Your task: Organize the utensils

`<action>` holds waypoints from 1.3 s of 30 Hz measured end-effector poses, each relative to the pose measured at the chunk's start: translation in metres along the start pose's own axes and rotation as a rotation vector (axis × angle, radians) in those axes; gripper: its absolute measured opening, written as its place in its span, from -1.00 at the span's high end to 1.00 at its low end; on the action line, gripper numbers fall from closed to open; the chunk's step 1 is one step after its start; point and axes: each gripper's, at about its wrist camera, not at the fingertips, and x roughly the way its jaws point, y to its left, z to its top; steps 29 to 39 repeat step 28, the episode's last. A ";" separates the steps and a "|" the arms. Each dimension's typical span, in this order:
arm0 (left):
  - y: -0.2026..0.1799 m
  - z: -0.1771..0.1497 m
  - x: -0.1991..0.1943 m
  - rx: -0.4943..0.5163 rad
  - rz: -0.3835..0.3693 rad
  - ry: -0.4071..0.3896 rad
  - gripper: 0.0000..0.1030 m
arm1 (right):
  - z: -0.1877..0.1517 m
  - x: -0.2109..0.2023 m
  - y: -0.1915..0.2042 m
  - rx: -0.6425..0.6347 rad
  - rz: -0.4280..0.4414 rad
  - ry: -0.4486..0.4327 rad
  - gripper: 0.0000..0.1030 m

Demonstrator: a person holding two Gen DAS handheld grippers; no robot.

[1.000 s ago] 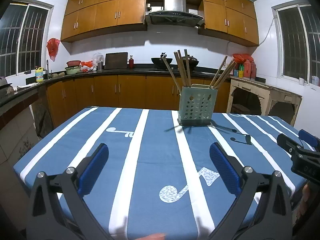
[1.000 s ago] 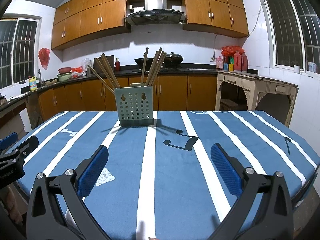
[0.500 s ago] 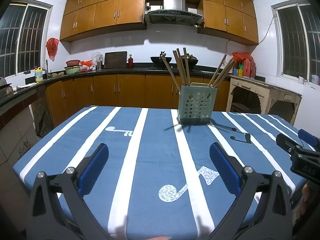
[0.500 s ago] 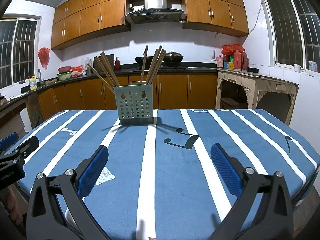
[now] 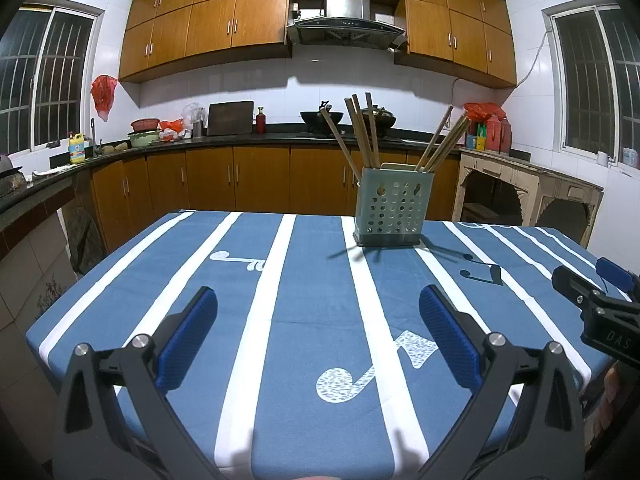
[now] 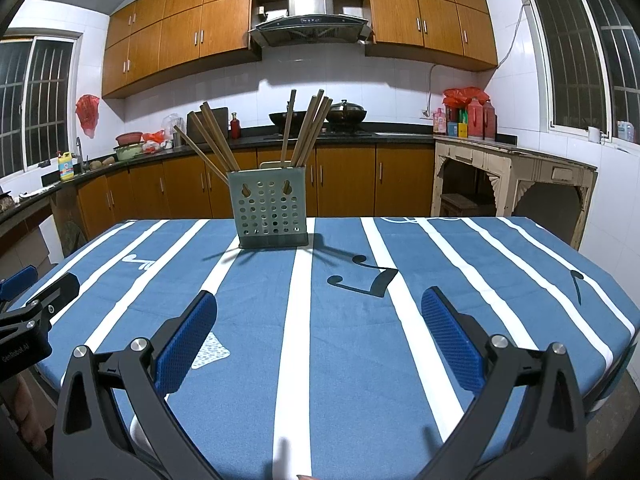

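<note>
A grey-green perforated utensil holder [image 5: 393, 211] stands upright near the far edge of the table; it also shows in the right wrist view [image 6: 272, 213]. Several wooden chopsticks [image 5: 360, 132] lean out of it in two bunches, and they show in the right wrist view [image 6: 306, 130] too. My left gripper [image 5: 318, 318] is open and empty, low over the near part of the table. My right gripper [image 6: 319, 318] is open and empty too, well short of the holder. Each gripper shows at the edge of the other's view.
The table carries a blue cloth with white stripes and music notes [image 5: 304, 320]. Brown cabinets and a dark counter [image 5: 240, 140] with pots run along the back wall. A pale wooden side table [image 6: 512, 176] stands at the right.
Both views have barely shifted; the holder sits a touch lower and further off. Both grippers stay open and empty.
</note>
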 end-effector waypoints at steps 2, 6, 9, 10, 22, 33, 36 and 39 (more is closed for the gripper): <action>0.000 -0.001 0.001 0.000 0.000 0.001 -0.92 | -0.001 0.000 0.000 0.000 0.000 0.001 -0.97; 0.000 0.000 0.001 0.000 0.000 0.001 -0.92 | 0.000 0.000 0.000 0.001 0.000 0.001 -0.97; 0.000 0.000 0.001 0.000 0.000 0.002 -0.92 | 0.000 0.000 0.000 0.000 0.001 0.002 -0.97; 0.000 0.000 0.001 0.000 -0.001 0.001 -0.92 | 0.001 0.000 0.000 0.000 0.000 0.002 -0.97; 0.000 -0.008 0.003 -0.007 0.009 0.004 -0.92 | -0.006 0.001 0.001 0.001 0.002 0.008 -0.97; 0.000 -0.008 0.005 -0.007 0.011 0.008 -0.92 | -0.005 0.001 0.001 0.002 0.002 0.009 -0.97; 0.000 -0.008 0.005 -0.007 0.011 0.008 -0.92 | -0.005 0.001 0.001 0.002 0.002 0.009 -0.97; 0.000 -0.008 0.005 -0.007 0.011 0.008 -0.92 | -0.005 0.001 0.001 0.002 0.002 0.009 -0.97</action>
